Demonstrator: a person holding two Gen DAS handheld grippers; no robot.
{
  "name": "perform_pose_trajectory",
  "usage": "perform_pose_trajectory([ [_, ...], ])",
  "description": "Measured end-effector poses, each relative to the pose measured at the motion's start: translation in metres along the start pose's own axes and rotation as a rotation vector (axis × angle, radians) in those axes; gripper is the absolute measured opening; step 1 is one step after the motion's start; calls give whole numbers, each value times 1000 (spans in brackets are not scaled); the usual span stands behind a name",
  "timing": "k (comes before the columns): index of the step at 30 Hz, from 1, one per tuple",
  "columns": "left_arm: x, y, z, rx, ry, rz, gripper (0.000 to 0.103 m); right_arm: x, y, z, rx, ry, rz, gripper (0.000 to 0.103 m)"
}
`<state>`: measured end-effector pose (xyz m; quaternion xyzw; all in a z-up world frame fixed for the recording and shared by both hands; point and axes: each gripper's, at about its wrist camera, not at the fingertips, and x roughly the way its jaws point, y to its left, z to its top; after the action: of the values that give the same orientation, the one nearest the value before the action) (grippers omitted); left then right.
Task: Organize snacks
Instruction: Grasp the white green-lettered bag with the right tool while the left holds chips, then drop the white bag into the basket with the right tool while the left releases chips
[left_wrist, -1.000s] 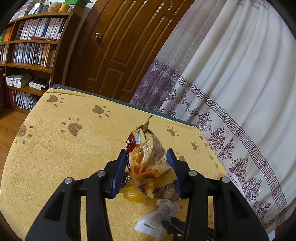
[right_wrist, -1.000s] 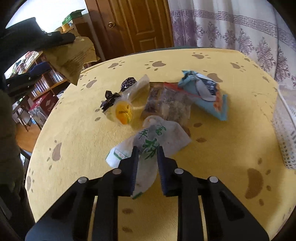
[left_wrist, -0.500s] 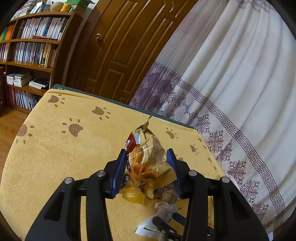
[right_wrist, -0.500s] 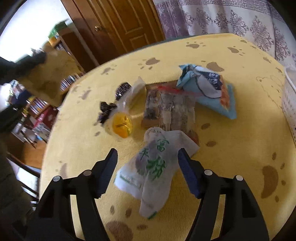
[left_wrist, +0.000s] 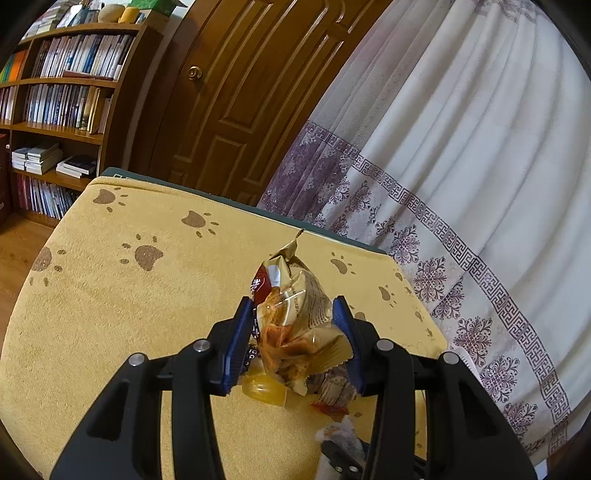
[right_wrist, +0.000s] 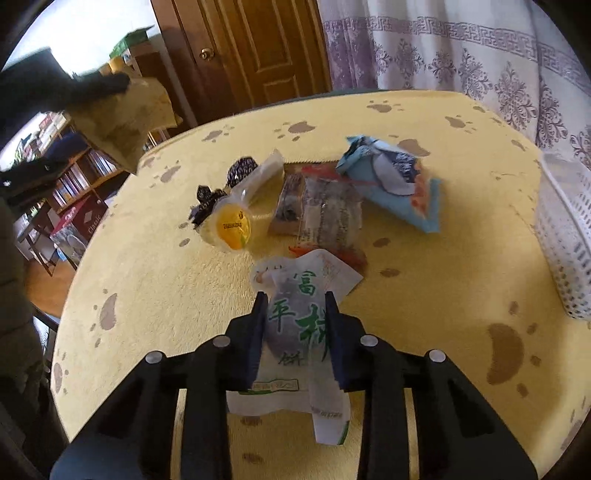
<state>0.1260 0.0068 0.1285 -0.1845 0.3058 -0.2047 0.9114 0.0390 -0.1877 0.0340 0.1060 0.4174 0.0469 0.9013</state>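
Note:
My left gripper (left_wrist: 292, 306) is shut on a tan snack bag (left_wrist: 284, 280) with orange pieces showing through, and holds it above the yellow paw-print table (left_wrist: 129, 314). The right wrist view shows the same bag (right_wrist: 125, 118) high at the upper left. My right gripper (right_wrist: 295, 297) points down at the table, its jaws closing with the pads pressed on both sides of a white packet (right_wrist: 306, 277) with green characters. Beyond it lie a yellow-lidded jelly cup (right_wrist: 231, 225), a clear pack of dark bars (right_wrist: 321, 214), a light blue bag (right_wrist: 391, 184) and black-wrapped sweets (right_wrist: 207, 199).
A white slotted basket (right_wrist: 565, 236) stands at the table's right edge. Behind the table hang a patterned curtain (left_wrist: 461, 166) and a brown door (left_wrist: 240, 92). A bookshelf (left_wrist: 55, 92) stands at the left. The cloth (right_wrist: 424, 314) between packet and basket is bare.
My right gripper opened wide, shifted along the white packet, and shut on it again nearer its middle. The left gripper and its tan bag have stayed still.

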Motion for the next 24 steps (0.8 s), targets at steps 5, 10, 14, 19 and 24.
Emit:
perform_pose_trajectory([
  [5,2,-8,-4,18,9,-9,45,-31,-15,2,39,-65,5,31],
  [10,3,-19,-7,45,14,-23,45,-62,-39,7,86,-135,-27,31],
  [14,3,-29,-10,68,18,-36,45,-81,-65,10,128,-185,-85,31],
  [19,5,-41,-16,98,29,-50,45,-105,-107,16,204,-247,-168,31],
  [24,6,-52,-22,126,38,-56,45,-122,-143,22,253,-291,-237,31],
])
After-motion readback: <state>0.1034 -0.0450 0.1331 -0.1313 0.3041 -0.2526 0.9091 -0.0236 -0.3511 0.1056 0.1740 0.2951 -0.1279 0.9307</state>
